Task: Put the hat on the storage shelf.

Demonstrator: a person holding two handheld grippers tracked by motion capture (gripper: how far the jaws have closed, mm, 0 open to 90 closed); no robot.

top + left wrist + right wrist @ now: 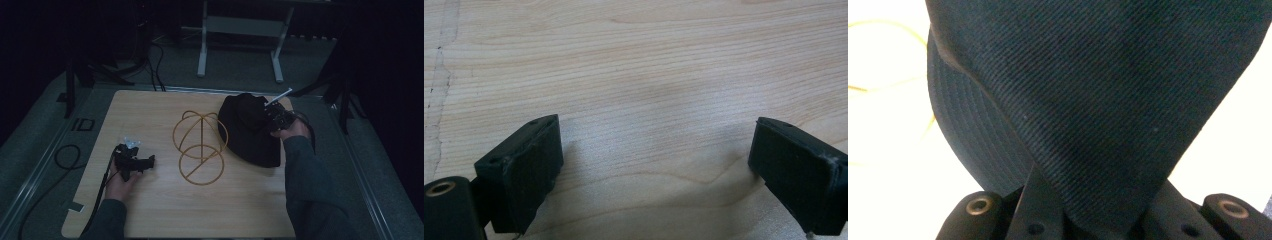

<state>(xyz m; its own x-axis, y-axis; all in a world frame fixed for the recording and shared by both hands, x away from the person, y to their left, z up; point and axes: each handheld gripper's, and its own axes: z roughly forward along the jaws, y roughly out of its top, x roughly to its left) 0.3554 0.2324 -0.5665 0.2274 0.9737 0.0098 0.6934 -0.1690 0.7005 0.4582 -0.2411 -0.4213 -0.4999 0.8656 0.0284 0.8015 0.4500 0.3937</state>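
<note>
Two claws are at work, and one of them has made its catch. Nearest the person, the left claw [148, 161] rests low on the table [150, 210], released: its own view shows both jaws spread wide with bare wood grain between them and nothing in reach. Beyond it and off to its right stands the gold wire stand [201, 146], a round base ring with a stem and crossing hoops above, carrying nothing. Farther again, on the far side of the stand from the left claw, the right claw [272, 116] is clenched on the black hat [247, 127]; its view shows dark twill fabric [1108, 95] gathered right between the jaws, with the stitched brim curving off to the jaws' left. The hat looks bunched up at the grip while its lower edge lies on the wood beside the stand, just short of touching it as far as I can tell. As I judge it, the grasp is done; lifting the hat, carrying it over the hoops and settling it on the stand are all left.
</note>
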